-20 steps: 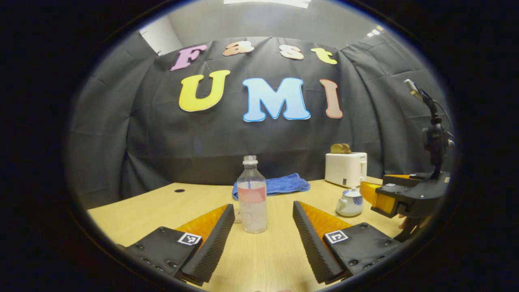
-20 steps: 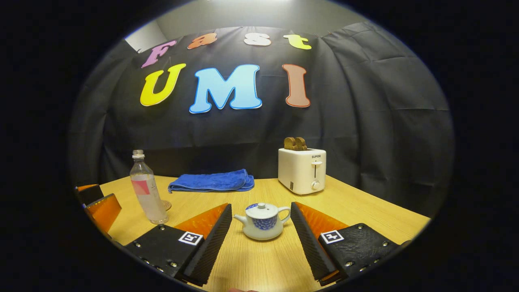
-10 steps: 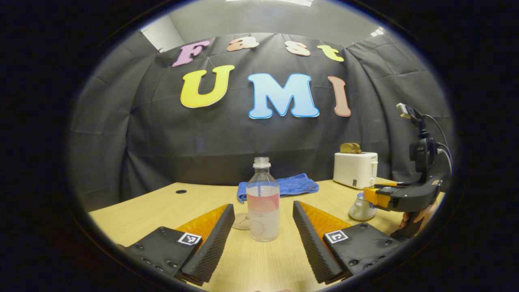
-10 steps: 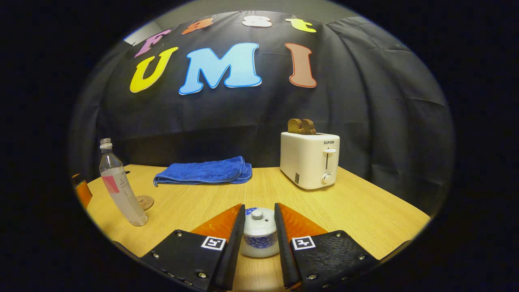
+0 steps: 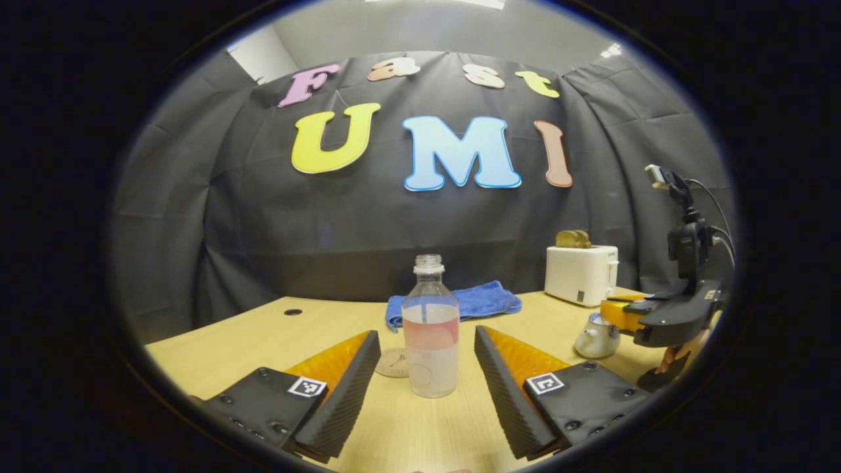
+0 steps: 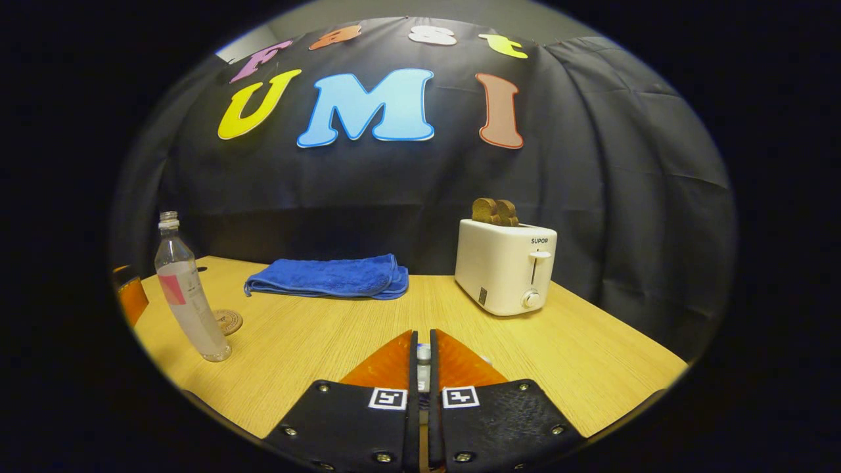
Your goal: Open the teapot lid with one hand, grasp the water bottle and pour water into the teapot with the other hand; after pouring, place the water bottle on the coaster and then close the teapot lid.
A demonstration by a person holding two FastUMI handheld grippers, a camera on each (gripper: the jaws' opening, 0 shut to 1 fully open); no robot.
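A clear water bottle (image 5: 430, 328) without a cap stands on the table, part full. It sits in the gap of my open left gripper (image 5: 427, 336), touching neither finger. Just behind it lies a round coaster (image 5: 393, 362). In the right gripper view my right gripper (image 6: 424, 334) is shut on the knob of the teapot lid (image 6: 424, 355), and its fingers hide the pot below. From the left gripper view the small white teapot (image 5: 593, 338) stands at the right under the right gripper (image 5: 632, 316), held by a hand. The bottle (image 6: 187, 295) and coaster (image 6: 228, 322) lie far left of the right gripper.
A folded blue towel (image 6: 328, 277) lies at the back of the wooden table (image 6: 578, 355). A white toaster (image 6: 506, 266) with two slices of toast stands at the back right. One finger of the left gripper (image 6: 133, 299) shows at the left edge.
The right gripper came down over the teapot and shut on the lid knob. The left gripper moved slightly closer to the bottle, staying open.
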